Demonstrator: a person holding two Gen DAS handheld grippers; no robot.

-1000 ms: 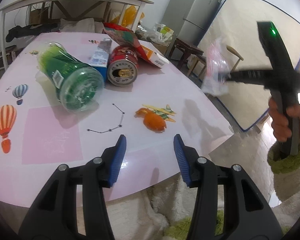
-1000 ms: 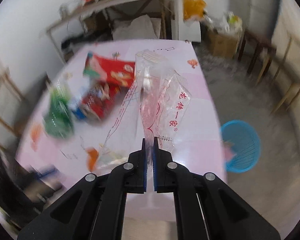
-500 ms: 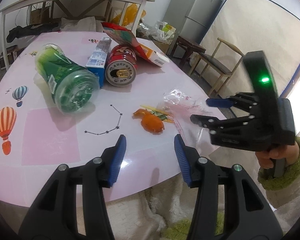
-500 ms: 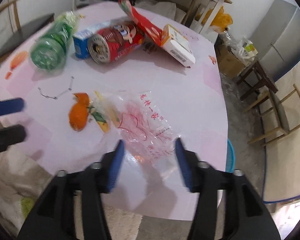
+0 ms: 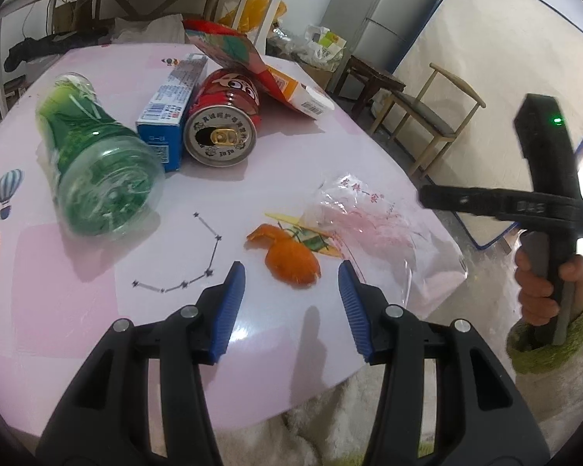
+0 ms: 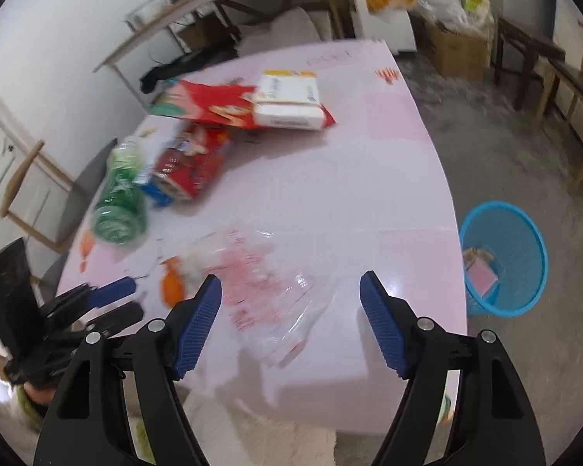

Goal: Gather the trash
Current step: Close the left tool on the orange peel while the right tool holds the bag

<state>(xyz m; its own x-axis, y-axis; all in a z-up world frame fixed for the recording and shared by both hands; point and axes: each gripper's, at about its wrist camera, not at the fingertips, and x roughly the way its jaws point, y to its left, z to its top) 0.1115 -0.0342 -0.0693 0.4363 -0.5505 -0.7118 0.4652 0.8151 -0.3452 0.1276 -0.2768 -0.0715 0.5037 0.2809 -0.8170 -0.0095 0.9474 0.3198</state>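
though blurred, seemingly crinkled clear bag (image 6: 268, 291)

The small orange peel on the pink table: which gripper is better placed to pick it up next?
Probably the left gripper. The small orange peel lies just ahead of its open jaws. The right gripper, jaws opening, hangs over the clear plastic bag, peel off to its side.

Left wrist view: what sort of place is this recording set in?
Most likely a lived-in home, a dining or utility room. A fridge stands against the far wall, a wooden chair sits beside a pink table strewn with trash, and a blue wastebasket stands on the bare floor.
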